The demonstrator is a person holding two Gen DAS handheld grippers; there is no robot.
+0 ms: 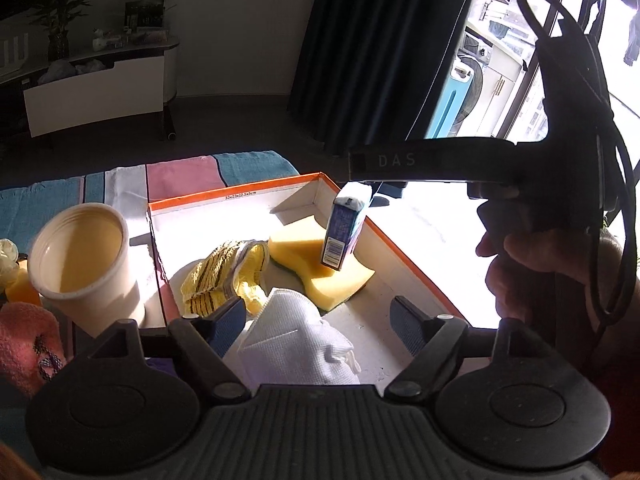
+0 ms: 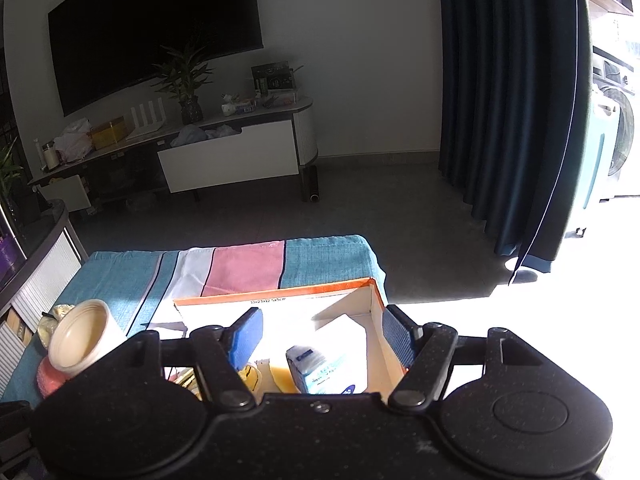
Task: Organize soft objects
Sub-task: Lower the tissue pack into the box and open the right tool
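So far the orange-rimmed box (image 1: 362,344) holds a sponge (image 1: 320,272), white mask (image 1: 296,344), striped cloth (image 1: 216,280) and tissue pack (image 1: 344,236); the pink cloth (image 1: 24,340) waits outside. Both claws, left claw (image 1: 320,320) and right claw (image 2: 322,340), gape empty.

Beyond my tongs, a striped cloth (image 2: 248,266) of teal, white and pink covers the work surface. On it, at my left, stands a cream paper cup (image 1: 82,256), tilted, its mouth open toward me. Against the far wall hangs a dark television (image 2: 156,32) above a low white console (image 2: 228,156), which bears a potted plant (image 2: 186,84). A dark blue curtain (image 2: 508,100) hangs at right, a washing machine (image 2: 616,128) just beyond it.
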